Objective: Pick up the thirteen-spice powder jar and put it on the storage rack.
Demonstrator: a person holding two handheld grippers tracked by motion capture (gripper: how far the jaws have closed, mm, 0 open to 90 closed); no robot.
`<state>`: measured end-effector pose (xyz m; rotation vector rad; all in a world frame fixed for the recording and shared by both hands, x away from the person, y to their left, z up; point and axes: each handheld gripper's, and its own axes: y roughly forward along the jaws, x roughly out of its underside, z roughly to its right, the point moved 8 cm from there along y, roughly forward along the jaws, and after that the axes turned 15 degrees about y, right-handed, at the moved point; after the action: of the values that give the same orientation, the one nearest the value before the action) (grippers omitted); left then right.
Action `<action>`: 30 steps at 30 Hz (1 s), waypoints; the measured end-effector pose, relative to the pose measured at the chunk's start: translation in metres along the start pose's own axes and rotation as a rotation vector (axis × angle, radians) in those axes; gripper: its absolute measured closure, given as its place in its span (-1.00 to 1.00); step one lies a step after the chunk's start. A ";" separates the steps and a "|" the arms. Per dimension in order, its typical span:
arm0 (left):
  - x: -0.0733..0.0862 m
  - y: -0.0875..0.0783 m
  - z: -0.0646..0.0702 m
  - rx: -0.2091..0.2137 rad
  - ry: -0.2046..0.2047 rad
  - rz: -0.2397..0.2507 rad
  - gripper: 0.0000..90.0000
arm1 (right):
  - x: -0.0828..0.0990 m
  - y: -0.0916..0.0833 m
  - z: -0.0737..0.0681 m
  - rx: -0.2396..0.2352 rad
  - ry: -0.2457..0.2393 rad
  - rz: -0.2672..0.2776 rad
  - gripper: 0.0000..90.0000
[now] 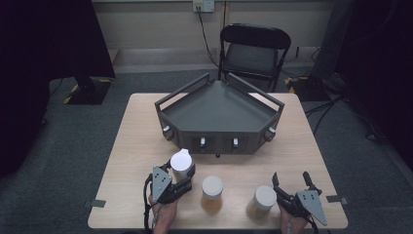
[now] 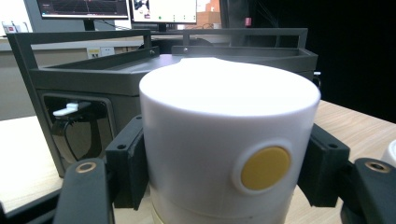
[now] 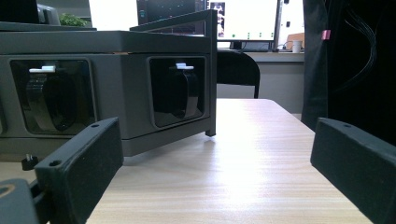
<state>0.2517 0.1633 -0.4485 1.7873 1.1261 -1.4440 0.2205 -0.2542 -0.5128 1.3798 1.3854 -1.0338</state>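
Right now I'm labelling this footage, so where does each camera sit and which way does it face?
High view: above the person's side, looking forward and down on the table; both hands show.
Left gripper view: on the left gripper, facing the white-lidded jar clamped between its jaws.
Right gripper view: on the right gripper, jaws open, over bare tabletop.
All share the grey tray stand.

Between the left tongs (image 2: 219,186), the jar lid (image 2: 229,140) looks like smooth white plastic with a soft sheen, and a matt yellow disc (image 2: 265,168) is set into its side. The pads (image 2: 128,168) pressing on it are matt black plastic, slightly grainy. Beyond the right tongs (image 3: 219,186), the table (image 3: 243,172) shows pale wood grain with a satin glare. The grey tray (image 3: 107,44) ahead of both tongs looks like matt plastic. Two jars (image 1: 212,194) between the tongs have matt white lids over clear, amber-tinted bodies.
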 end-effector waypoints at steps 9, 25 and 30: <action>-0.008 0.001 -0.005 0.001 0.004 0.000 -0.31 | 0.000 0.000 0.000 -0.003 0.000 -0.001 -0.97; -0.025 0.007 -0.012 0.021 0.019 0.007 -0.31 | 0.000 0.000 0.001 -0.006 0.000 -0.001 -0.97; -0.030 0.010 -0.013 0.031 0.023 0.012 -0.31 | 0.000 0.000 0.000 -0.005 0.000 -0.001 -0.97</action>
<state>0.2650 0.1613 -0.4173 1.8335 1.1082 -1.4449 0.2202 -0.2547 -0.5129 1.3755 1.3878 -1.0305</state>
